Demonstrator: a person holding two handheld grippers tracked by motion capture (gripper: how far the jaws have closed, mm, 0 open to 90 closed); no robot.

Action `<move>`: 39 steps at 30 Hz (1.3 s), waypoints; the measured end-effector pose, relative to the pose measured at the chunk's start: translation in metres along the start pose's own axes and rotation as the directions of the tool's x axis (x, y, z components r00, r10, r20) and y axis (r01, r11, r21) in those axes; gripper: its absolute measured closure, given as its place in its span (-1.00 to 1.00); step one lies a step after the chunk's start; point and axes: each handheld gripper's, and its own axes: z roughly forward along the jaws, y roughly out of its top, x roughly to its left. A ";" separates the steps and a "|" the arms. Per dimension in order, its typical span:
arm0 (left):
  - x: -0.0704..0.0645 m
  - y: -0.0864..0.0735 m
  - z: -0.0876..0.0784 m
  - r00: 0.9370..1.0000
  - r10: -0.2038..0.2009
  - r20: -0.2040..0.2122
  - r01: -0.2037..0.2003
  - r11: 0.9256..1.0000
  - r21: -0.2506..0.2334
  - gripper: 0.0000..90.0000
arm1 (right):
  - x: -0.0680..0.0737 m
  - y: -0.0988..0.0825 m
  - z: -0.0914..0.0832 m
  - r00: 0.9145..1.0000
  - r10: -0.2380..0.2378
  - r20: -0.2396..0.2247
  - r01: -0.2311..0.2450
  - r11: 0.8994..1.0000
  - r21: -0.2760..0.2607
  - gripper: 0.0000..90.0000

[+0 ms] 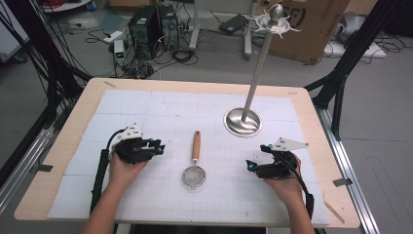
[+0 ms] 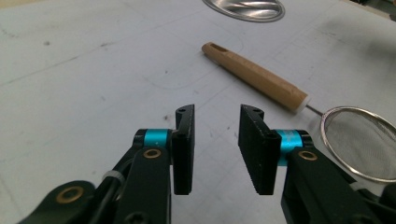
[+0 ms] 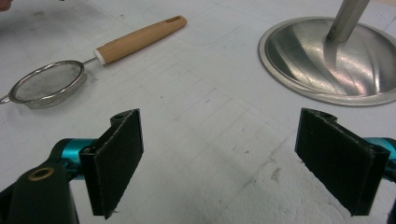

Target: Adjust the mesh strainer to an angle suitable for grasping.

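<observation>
Strainer (image 1: 194, 171): I saw it flat on the mat, between both grippers, touching neither
Left gripper (image 1: 158, 147): jaws narrowly parted, nothing between; strainer just beside
Right gripper (image 1: 256, 157): spread wide, empty

Light is bright, even and soft, coming from overhead. The white mat (image 1: 146, 112) looks slightly washed out, and shadows on it are faint. Glare streaks the round steel base (image 3: 299, 60) of the stand in the right gripper view. Beyond that base, the floor in the high view is dimmer and soft. In both gripper views, the black pads (image 2: 184, 149) nearest the lens blur slightly.
</observation>
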 end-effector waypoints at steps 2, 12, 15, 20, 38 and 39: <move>-0.001 0.003 0.003 1.000 0.004 0.002 -0.004 1.000 0.003 0.60 | 0.000 0.000 -0.001 1.000 0.005 0.001 -0.005 1.000 -0.002 -0.68; -0.013 0.020 0.031 0.998 0.061 -0.012 -0.059 0.995 0.078 0.90 | -0.001 0.000 -0.001 1.000 0.002 0.000 -0.002 1.000 -0.001 -0.68; -0.018 0.026 0.043 0.998 0.066 -0.018 -0.064 0.994 0.091 0.94 | 0.000 0.000 0.000 1.000 0.000 0.001 0.000 1.000 0.003 -0.68; -0.020 0.030 0.056 0.997 0.075 -0.026 -0.072 0.991 0.113 0.99 | 0.000 -0.001 0.000 1.000 0.004 0.000 -0.004 1.000 0.003 -0.68; -0.021 0.033 0.097 0.996 0.088 -0.035 -0.079 0.977 0.200 0.99 | 0.000 -0.001 0.002 1.000 0.003 -0.005 -0.003 1.000 0.008 -0.68; -0.021 0.033 0.098 0.996 0.087 -0.033 -0.079 0.976 0.201 0.99 | 0.000 -0.001 0.002 1.000 0.005 -0.004 -0.005 1.000 0.008 -0.68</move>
